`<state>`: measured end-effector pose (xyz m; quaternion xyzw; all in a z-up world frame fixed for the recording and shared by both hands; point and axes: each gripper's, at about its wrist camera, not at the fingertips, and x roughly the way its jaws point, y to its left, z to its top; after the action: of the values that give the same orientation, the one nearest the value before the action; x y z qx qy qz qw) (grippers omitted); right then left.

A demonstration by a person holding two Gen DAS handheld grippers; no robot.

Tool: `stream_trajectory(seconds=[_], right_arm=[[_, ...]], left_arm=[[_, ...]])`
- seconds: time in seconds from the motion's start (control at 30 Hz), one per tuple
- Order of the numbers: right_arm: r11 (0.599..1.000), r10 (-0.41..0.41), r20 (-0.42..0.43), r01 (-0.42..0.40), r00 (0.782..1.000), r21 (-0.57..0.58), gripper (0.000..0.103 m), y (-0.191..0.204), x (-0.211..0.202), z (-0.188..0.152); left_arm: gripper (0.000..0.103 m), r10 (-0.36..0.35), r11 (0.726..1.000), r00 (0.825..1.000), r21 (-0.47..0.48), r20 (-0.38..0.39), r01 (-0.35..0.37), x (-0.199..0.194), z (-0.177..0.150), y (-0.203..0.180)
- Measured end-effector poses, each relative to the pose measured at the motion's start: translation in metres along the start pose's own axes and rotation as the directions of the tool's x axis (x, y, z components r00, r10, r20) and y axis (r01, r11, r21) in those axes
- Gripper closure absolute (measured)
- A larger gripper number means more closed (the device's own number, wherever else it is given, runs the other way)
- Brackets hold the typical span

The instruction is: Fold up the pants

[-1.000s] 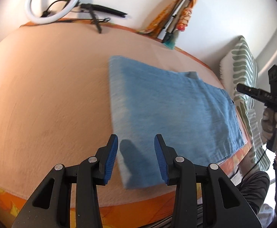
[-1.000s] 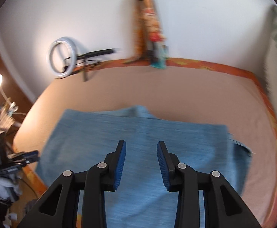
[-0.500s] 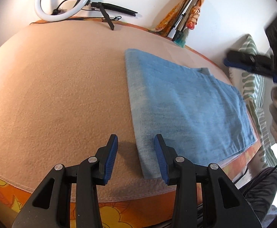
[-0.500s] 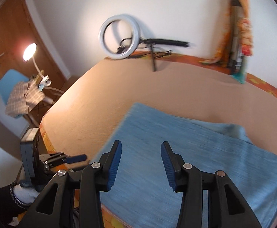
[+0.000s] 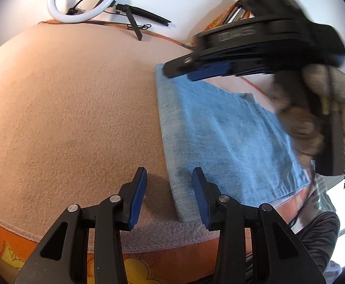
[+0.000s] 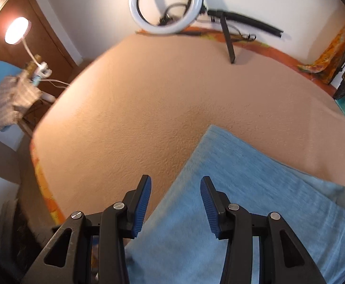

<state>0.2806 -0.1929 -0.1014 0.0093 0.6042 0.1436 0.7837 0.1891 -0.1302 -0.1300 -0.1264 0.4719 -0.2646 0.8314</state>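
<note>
Denim pants (image 5: 220,137) lie flat on bed (image 5: 77,118), right of centre, near front edge. Left tool (image 5: 170,189) apart, straddling near-left corner, likely for pickup. Right tool (image 6: 176,196) apart, just widened, nothing between, over far-left corner for next fold.

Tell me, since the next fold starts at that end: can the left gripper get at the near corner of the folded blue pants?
Probably yes. The left gripper is open and empty, straddling the near corner of the pants, with nothing between. The right gripper hovers over the far end, clear of that corner.
</note>
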Motion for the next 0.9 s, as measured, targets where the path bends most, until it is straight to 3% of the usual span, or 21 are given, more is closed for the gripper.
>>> stream_trajectory(seconds=[0.23, 0.5, 0.63, 0.67, 0.73, 0.9], right_arm=[[0.994, -0.111, -0.136, 0.108, 0.984, -0.032, 0.058, 0.007, 0.035, 0.021], [0.986, -0.165, -0.199, 0.156, 0.966, -0.060, 0.056, 0.013, 0.052, 0.026], [0.980, -0.193, -0.176, 0.182, 0.965, -0.074, 0.078, 0.014, 0.055, 0.023], [0.983, -0.178, -0.165, 0.169, 0.970, -0.067, 0.087, 0.012, 0.053, 0.022], [0.993, -0.121, -0.137, 0.119, 0.983, -0.021, 0.097, 0.002, 0.045, 0.019], [0.998, -0.013, -0.040, 0.016, 0.999, 0.064, 0.101, -0.017, 0.020, 0.012]], left_arm=[[0.065, -0.061, 0.997, 0.998, -0.043, -0.001, 0.061, -0.003, 0.000, 0.008], [0.065, -0.076, 0.997, 0.997, -0.026, -0.013, 0.076, -0.004, 0.000, 0.006], [0.065, -0.077, 0.997, 0.997, -0.023, -0.020, 0.076, -0.003, 0.003, 0.004], [0.065, -0.075, 0.997, 0.997, -0.021, -0.022, 0.075, -0.003, 0.004, 0.003], [0.059, -0.076, 0.997, 0.997, -0.017, -0.022, 0.076, -0.002, 0.005, 0.002], [0.054, -0.092, 0.995, 0.995, -0.046, -0.035, 0.090, 0.004, 0.008, 0.000]])
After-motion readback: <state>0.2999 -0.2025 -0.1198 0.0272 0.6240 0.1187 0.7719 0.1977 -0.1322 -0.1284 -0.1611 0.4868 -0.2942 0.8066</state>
